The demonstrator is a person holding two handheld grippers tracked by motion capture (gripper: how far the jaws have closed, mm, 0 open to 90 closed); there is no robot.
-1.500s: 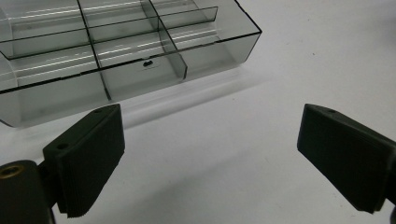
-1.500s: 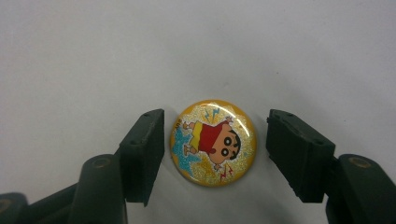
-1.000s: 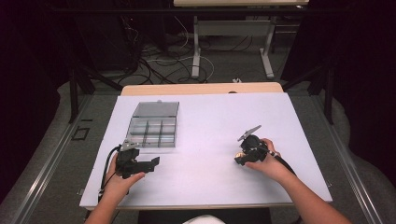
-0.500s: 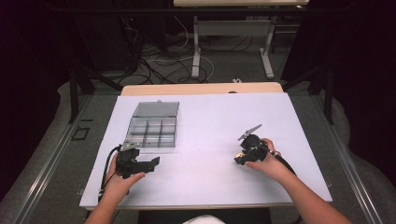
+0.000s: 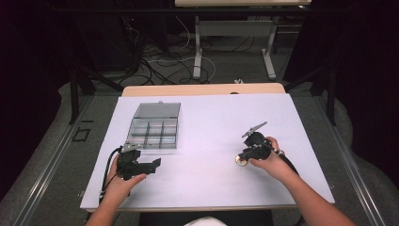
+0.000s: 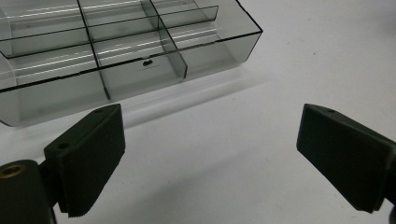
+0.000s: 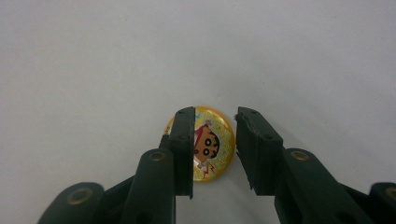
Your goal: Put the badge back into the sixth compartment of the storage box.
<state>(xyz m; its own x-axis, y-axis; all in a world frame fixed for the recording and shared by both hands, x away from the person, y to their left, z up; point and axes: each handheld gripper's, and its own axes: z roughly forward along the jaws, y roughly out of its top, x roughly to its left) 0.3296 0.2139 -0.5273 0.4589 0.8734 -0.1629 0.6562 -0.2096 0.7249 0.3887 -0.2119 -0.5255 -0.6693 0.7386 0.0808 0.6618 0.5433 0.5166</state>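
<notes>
While one gold cartoon badge (image 7: 210, 148) lies between the right tool's (image 7: 215, 140) narrowed, unclosed jaws, the left tool (image 6: 210, 154) gapes wide near one clear divided box (image 6: 126, 51).

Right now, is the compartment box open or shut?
Open. The clear compartment box has its lid folded back flat behind it, and the left gripper view looks straight into uncovered, empty-looking compartments.

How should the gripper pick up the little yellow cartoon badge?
Pinch the badge by its rim, coming straight down from above. It lies flat on the white table, so only opposite edges give the right gripper fingers a hold.
</notes>
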